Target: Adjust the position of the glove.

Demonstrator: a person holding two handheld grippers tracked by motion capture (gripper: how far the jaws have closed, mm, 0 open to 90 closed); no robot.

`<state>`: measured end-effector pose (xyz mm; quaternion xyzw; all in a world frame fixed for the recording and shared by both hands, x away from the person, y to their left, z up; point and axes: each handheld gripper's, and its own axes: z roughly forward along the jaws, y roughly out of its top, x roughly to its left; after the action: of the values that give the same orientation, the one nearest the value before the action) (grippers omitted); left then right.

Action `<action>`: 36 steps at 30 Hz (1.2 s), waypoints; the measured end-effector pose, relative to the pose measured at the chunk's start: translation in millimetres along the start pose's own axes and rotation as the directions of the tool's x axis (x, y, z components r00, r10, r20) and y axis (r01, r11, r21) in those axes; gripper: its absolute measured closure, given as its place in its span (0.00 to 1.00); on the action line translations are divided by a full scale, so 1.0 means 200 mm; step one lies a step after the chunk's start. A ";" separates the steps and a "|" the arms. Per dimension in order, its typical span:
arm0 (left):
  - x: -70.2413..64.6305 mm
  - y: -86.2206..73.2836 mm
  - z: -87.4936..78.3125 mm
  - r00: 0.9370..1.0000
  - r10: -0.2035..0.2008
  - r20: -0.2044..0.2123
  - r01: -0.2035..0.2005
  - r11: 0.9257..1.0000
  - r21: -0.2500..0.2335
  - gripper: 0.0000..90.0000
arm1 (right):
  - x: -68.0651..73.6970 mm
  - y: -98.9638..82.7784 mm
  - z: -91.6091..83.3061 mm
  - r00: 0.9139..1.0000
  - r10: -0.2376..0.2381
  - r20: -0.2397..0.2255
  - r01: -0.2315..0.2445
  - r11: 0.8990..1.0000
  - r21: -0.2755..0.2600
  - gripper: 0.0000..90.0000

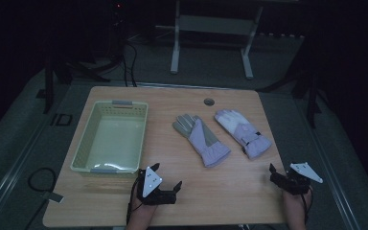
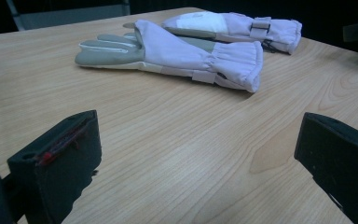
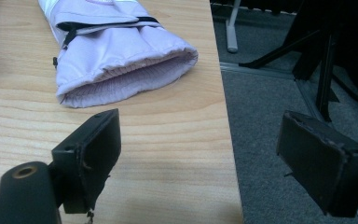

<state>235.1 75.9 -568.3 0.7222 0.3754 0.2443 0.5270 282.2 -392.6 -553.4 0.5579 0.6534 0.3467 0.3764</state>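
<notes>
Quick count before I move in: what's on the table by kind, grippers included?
Gloves: 2, lilac and grey: the left glove and the right glove, side by side.
Baskets: 1, the pale green basket, nothing in it.
Grippers: 2, the left gripper and the right gripper, both open and holding nothing.
Total: 5

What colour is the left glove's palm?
Grey palm on the lilac left glove, clearest in the left gripper view.
</notes>
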 end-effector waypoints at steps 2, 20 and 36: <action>0.00 0.00 0.00 1.000 0.009 0.000 -0.009 1.000 0.000 0.01 | 0.00 0.00 0.00 1.000 -0.002 -0.002 0.002 1.000 0.008 0.15; -0.01 0.00 0.00 1.000 0.013 -0.001 -0.013 1.000 -0.002 0.01 | -0.03 0.12 -0.01 0.995 0.015 -0.098 -0.007 0.997 0.079 0.13; 0.00 0.00 0.00 1.000 0.009 0.004 -0.009 1.000 -0.001 0.01 | 0.02 0.41 -0.02 0.978 0.023 -0.206 -0.003 0.996 0.094 0.15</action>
<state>234.3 75.6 -568.2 0.7241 0.3711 0.2456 0.5269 316.4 -377.2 -481.2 0.5399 0.7009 0.3744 0.2775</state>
